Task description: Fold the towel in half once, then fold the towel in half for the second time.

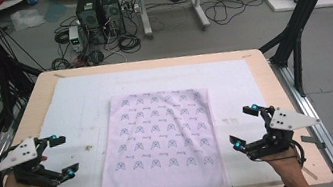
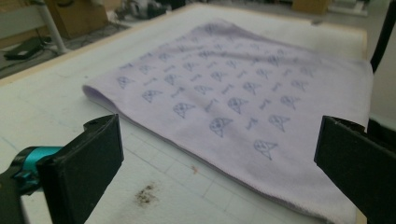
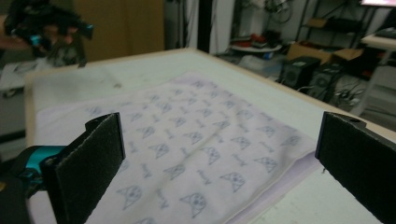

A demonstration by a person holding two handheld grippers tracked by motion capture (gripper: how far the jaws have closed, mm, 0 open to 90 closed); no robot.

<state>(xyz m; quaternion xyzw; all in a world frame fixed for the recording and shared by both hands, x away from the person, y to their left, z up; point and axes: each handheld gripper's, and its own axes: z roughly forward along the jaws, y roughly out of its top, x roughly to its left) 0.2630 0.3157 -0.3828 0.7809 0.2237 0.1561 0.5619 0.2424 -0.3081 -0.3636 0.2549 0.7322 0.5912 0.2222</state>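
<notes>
While flat on one table [image 1: 275, 91], one folded towel [image 1: 161, 140], perhaps doubled.

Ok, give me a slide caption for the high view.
Both grippers, left gripper and right gripper, open beside the folded lilac patterned towel on the table.

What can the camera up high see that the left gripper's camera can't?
The high view alone takes in the whole table, both hands with the left gripper and right gripper open on either side of the towel, and the computer towers and cables on the floor beyond. The left gripper view alone gives a close look at a dark brown stain on the white mat, seen between its own black jaws. Both share the folded lilac patterned towel lying flat on the mat, with nothing gripping it.
</notes>
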